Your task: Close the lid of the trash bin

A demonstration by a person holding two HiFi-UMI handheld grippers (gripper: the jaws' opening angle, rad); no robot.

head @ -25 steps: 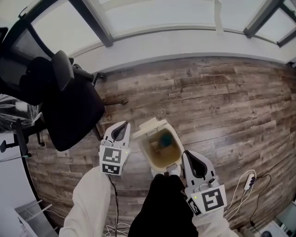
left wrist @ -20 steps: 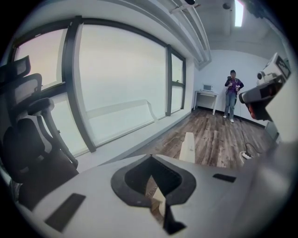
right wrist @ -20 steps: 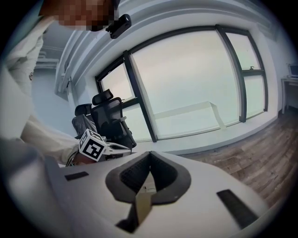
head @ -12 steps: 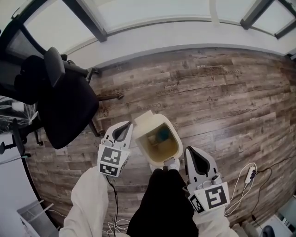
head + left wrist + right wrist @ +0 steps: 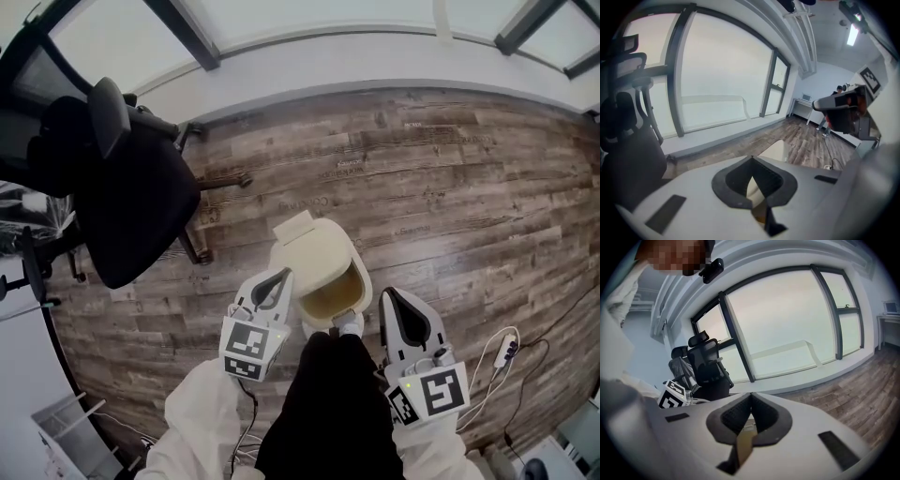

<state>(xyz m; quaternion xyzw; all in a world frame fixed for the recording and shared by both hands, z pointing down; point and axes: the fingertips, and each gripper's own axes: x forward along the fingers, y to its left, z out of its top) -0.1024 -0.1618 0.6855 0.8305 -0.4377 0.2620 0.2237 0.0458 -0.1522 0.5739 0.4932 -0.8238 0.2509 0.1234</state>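
Observation:
The cream trash bin [image 5: 322,272] stands on the wood floor in the head view. Its lid [image 5: 319,253] is tilted down over most of the opening, and a brown-lined gap [image 5: 335,302] still shows at the near side. A white shoe [image 5: 349,324] rests at the bin's near base. My left gripper [image 5: 280,276] is shut and empty, its tip just left of the bin. My right gripper [image 5: 386,296] is shut and empty, just right of it. In the left gripper view the shut left gripper [image 5: 751,160] points past the lid [image 5: 780,151]. The right gripper [image 5: 751,395] is shut too.
A black office chair [image 5: 131,206] stands to the left of the bin, with its base leg [image 5: 192,246] close by. A white cable with a power strip [image 5: 506,349] lies at the right. The window wall [image 5: 375,66] runs along the far side. A wire basket [image 5: 56,422] sits at bottom left.
The bin's lid has dropped from wide open to mostly over the opening. My left gripper has moved right, closer to the bin. The right gripper has barely shifted.

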